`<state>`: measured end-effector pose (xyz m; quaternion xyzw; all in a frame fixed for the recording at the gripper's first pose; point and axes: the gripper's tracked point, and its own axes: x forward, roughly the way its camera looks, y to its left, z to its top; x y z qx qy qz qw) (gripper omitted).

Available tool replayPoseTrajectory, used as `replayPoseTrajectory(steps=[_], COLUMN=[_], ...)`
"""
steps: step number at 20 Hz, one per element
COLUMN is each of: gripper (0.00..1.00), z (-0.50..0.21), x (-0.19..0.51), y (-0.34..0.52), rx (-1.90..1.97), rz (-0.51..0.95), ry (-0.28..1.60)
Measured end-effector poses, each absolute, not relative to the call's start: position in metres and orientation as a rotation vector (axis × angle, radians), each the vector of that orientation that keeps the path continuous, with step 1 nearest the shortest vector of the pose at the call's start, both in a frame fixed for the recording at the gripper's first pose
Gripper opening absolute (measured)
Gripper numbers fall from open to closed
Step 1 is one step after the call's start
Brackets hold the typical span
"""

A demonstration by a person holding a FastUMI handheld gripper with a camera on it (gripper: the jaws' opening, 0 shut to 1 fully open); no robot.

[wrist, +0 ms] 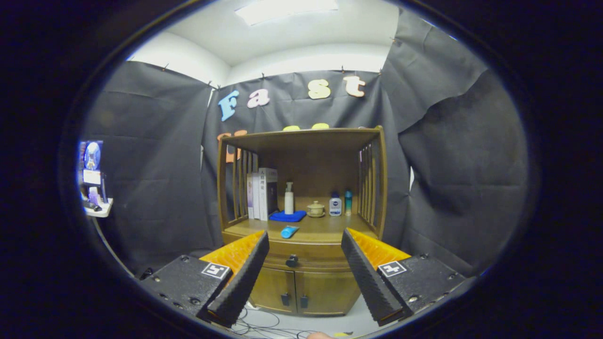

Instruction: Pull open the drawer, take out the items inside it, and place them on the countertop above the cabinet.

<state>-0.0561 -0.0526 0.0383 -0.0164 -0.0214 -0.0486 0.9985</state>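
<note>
Ceiling panel (286, 10) overhead blown out with glare; booth evenly lit below. Cabinet (301, 221) sharp at centre, recess under its top shelf in shadow. Strong fisheye bending toward edges, with a blue fringe.

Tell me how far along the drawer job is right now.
Nothing looks done yet: the drawer is shut, its dark knob untouched. In hand: the gripper faces the cabinet with jaws wide open, holding nothing, the knob between and beyond them. Left: pull the drawer, take out its contents, set them on the countertop.
</note>
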Motion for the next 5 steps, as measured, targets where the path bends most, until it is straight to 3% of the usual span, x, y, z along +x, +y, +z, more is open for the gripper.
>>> replayPoseTrajectory(steps=[5], gripper=[0.99], z=[0.0438], x=[-0.0551], y=[-0.0533], rx=[-0.014], rz=[-0.115], ry=[-0.051])
